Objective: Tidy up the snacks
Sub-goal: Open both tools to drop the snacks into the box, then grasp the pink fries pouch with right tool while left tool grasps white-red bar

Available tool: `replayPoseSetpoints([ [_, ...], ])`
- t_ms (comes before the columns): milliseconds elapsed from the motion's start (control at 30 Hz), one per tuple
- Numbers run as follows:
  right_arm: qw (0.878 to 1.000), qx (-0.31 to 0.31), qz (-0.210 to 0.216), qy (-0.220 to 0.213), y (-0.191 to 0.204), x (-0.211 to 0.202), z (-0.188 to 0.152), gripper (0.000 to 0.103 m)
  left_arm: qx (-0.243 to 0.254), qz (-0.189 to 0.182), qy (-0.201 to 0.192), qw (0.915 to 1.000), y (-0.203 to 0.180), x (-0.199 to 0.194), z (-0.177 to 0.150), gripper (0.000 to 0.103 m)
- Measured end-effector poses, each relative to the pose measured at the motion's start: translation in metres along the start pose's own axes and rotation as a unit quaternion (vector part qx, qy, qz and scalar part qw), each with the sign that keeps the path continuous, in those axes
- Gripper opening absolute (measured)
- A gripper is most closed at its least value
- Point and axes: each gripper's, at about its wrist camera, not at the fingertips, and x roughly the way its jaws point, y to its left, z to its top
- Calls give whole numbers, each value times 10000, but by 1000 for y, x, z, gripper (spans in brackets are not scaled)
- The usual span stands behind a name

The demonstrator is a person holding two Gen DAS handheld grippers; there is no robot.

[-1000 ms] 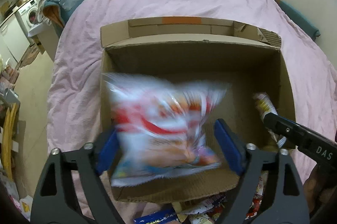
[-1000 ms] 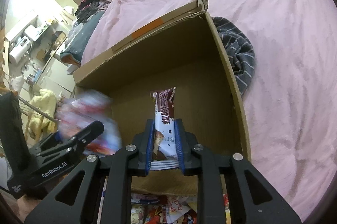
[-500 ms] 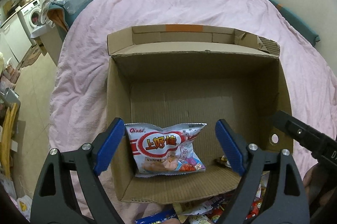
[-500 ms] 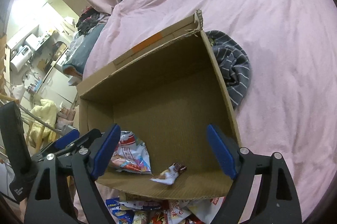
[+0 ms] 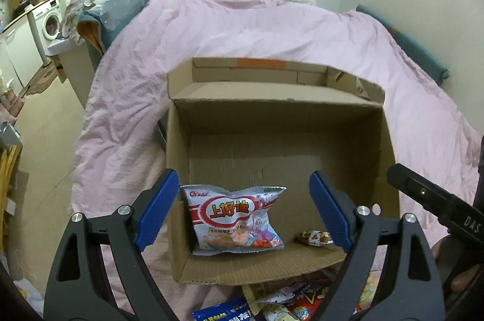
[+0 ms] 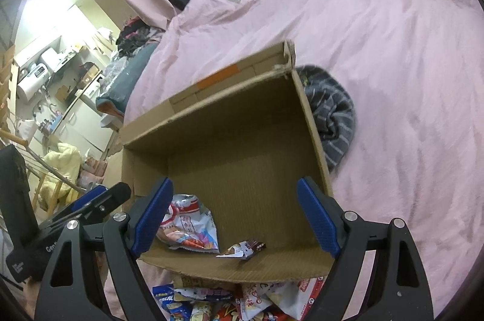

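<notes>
Inside cardboard box [image 5: 378, 139]: shrimp chips [image 5: 234, 218]

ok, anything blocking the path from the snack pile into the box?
Nothing visible. The box is open-topped, its near wall low just beyond the pile. Only a shrimp chips bag and a small wrapper lie inside, near the front; the floor behind them is bare.
</notes>
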Motion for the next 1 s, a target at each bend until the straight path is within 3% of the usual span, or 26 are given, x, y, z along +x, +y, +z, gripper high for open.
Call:
replayPoseSetpoints([
  [100,9996,-78,-164,-225,5,-14,-3,88,-247,-147,-40,9996,7,-8,-1,86],
  [233,9977,-206,-394,-513,10,-32,-8,99,-273,131,-114,9995,12,-18,-1,86],
  [367,9939,-510,-587,-780,21,-51,-14,103,-121,623,-217,9977,11,-26,-5,86],
  [467,9907,-584,-859,-878,23,-62,-20,103,-82,514,-175,9985,10,-30,-11,86],
  [667,9905,-450,-1016,-806,11,-79,-32,103,102,170,243,9995,-1,-35,-19,86],
  [800,9903,-333,-1063,-830,3,-92,-39,103,121,195,-179,9996,-3,-56,-23,86],
  [1000,9936,-152,-924,-631,-9,-102,-50,103,-118,32,-232,9997,13,-69,-36,86],
])
